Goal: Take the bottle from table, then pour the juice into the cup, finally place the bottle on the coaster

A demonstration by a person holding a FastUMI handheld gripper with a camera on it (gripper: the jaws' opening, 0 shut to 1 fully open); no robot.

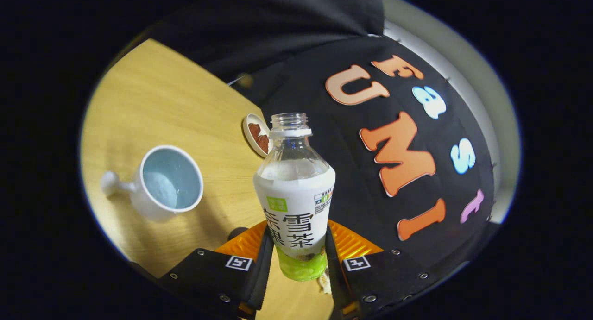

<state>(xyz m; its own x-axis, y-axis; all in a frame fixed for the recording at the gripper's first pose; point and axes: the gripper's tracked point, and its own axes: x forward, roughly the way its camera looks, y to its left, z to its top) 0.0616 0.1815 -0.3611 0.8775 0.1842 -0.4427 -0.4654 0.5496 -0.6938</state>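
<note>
- Bottle: uncapped, upright, centre of frame, lower body clamped between the tool's two fingers; raised clear of the counter.
- Tool: closed onto bottle, one finger pressing each side, lower centre.
- Cup: white mug, pale blue inside, left of bottle, on the counter.
- Coaster: small round dish, just beyond bottle's shoulder, near the counter's far edge.

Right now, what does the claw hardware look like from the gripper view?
The claw has two black plate-like mounts with small silver screws, one square black-and-white tracking marker on each, and orange ribbed panels behind the fingers. No cables or sleeve can be made out.
</note>
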